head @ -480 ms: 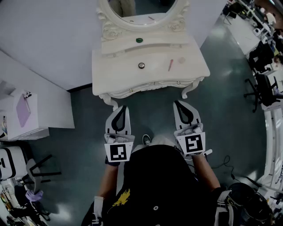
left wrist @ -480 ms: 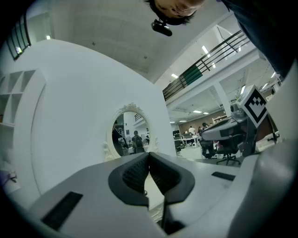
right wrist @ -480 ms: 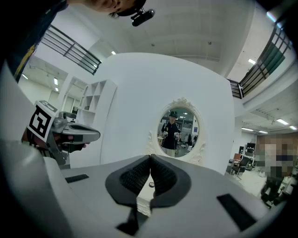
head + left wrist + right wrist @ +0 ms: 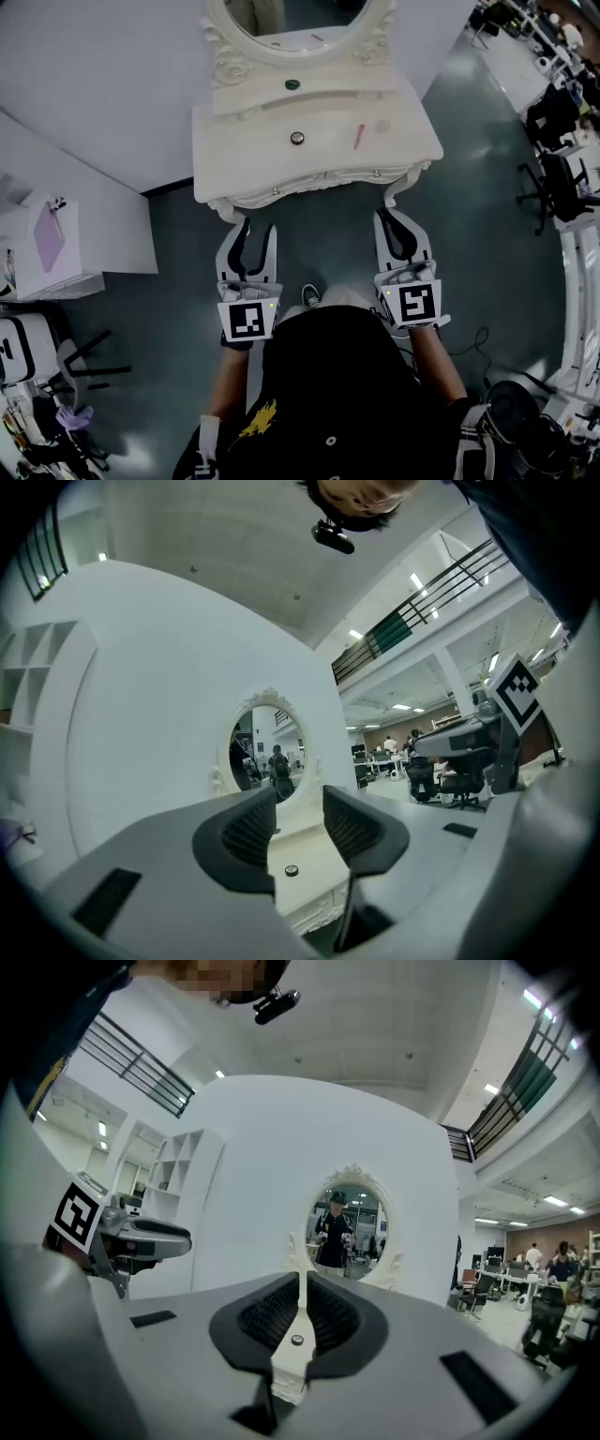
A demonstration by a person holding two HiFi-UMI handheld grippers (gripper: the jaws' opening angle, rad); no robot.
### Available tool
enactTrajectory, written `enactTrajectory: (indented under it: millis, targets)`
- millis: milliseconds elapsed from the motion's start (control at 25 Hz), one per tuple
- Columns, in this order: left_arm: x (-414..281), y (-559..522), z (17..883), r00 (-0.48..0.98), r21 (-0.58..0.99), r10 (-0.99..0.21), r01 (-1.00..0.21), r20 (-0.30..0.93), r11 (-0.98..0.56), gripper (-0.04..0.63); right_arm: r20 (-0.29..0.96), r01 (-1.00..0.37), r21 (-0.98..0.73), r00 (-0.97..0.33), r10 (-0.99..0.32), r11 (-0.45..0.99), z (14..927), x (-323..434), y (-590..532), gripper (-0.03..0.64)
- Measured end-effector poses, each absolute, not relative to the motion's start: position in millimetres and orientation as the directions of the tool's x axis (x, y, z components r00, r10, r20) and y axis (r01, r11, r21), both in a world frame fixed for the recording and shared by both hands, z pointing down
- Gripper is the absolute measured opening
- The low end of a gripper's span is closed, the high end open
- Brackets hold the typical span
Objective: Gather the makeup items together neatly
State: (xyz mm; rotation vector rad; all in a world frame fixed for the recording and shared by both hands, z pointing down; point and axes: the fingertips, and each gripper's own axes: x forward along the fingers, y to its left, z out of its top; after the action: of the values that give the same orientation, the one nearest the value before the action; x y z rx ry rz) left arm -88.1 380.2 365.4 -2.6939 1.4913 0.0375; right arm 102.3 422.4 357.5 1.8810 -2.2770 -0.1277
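- The makeup items lie scattered in front of the mirror [image 4: 291, 23], so none has been gathered yet.
- A green round piece [image 4: 292, 84] sits on the raised ledge closest under the mirror.
- A small dark jar [image 4: 297, 138] stands further out from the mirror on the white surface [image 4: 234, 164]. A pink stick [image 4: 359, 137] lies out from the mirror to the right, with a faint pale disc [image 4: 382, 126] just beside it.
- The left tongs [image 4: 258, 225] are held level and parted with nothing between them. They point toward the mirror in line with the dark jar, probably made ready to take it first.
- The right tongs [image 4: 384, 216] are pressed together and empty, level, off the surface's front edge, well short of the mirror. They are likely waiting their turn for the stick.
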Motion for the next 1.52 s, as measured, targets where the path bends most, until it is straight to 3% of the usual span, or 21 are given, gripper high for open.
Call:
enactTrajectory:
  millis: [120,280,400,440,560,640,920,1080,1520]
  targets:
    - [-85,382,365,0.546,-0.04,-0.836,-0.837,-0.057,-0.545,0.179,0.097,-0.967,0.177,-0.167,-0.981,0.182,360,108,423,0.058]
    - [-72,385,364,0.582,-0.074,-0.811,-0.813,-0.06,-0.577,0.262,0.119,-0.969,0.169,-0.163,-0.979,0.182,364,113,423,0.096]
    - [-67,384,365,0.596,-0.079,-0.801,-0.803,-0.058,-0.591,0.331,0.16,-0.966,0.158,-0.179,-0.971,0.204,371,109,419,0.179]
    - [-66,384,366,0.6,-0.082,-0.798,-0.799,-0.053,-0.596,0.349,0.175,-0.967,0.148,-0.183,-0.967,0.21,375,107,418,0.217]
    - [-63,384,374,0.617,-0.102,-0.786,-0.785,-0.039,-0.611,0.397,0.19,-0.975,0.104,-0.174,-0.966,0.196,385,106,412,0.462]
    - [-63,384,381,0.627,-0.101,-0.779,-0.777,-0.031,-0.621,0.413,0.199,-0.976,0.107,-0.168,-0.966,0.191,389,106,411,0.532]
    - [-71,375,423,0.615,0.011,-0.787,-0.788,0.042,-0.615,0.413,0.28,-0.961,0.188,-0.145,-0.949,0.202,400,116,412,0.545]
    - [-83,371,441,0.633,-0.057,-0.762,-0.763,0.136,-0.644,0.413,0.301,-0.975,0.175,-0.08,-0.95,0.138,406,123,427,0.545]
    - [-40,307,431,0.685,-0.064,-0.726,-0.723,0.061,-0.688,0.413,0.387,-0.98,0.192,0.023,-0.922,0.056,427,150,425,0.503]
